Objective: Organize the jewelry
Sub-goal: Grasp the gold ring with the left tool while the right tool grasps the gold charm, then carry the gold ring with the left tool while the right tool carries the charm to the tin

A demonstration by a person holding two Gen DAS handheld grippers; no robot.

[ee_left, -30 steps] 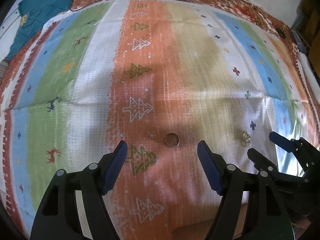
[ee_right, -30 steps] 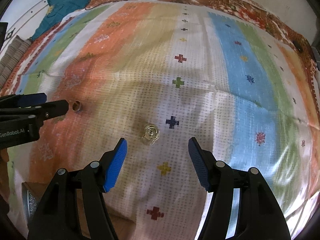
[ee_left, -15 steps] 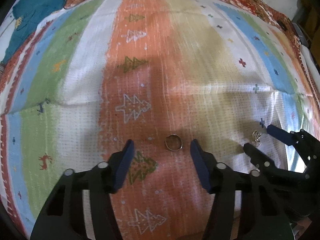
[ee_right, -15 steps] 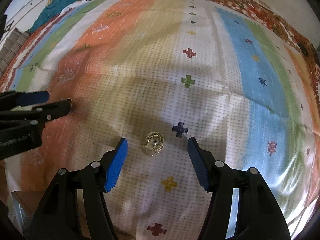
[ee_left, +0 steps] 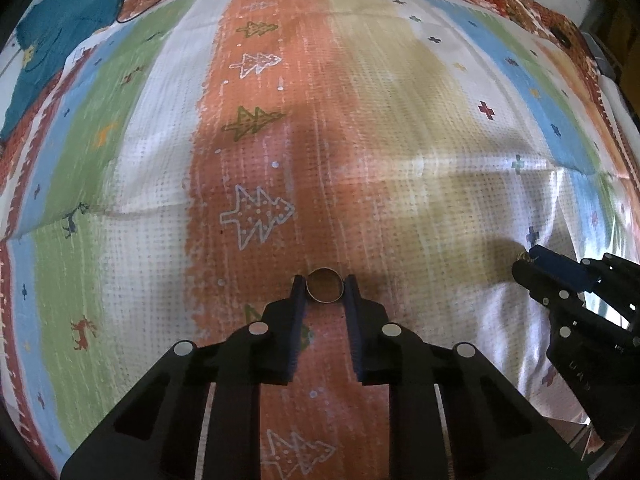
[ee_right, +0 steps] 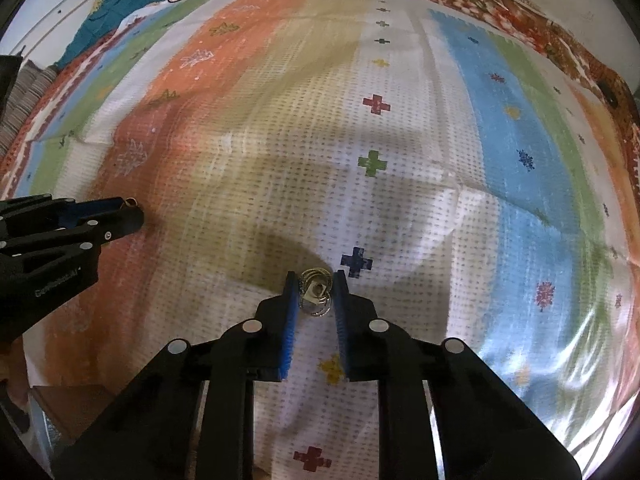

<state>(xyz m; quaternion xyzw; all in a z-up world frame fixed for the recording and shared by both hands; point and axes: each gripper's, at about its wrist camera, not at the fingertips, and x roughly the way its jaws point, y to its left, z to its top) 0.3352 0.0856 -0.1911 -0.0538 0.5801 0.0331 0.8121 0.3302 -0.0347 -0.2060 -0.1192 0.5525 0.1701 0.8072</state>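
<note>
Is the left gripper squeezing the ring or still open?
Squeezing. The left gripper has just been closing, and its blue pads touch both sides of the plain ring.

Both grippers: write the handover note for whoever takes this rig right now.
Left gripper: jaws have just been closing, now pinching the plain ring on the orange stripe of the bedspread.
Right gripper: jaws have just been closing, now clamped on the gold coiled piece on the white stripe.
Done: both pieces gripped, neither visibly lifted.
Left: lift both and put them away; no jewelry holder is in view.
</note>
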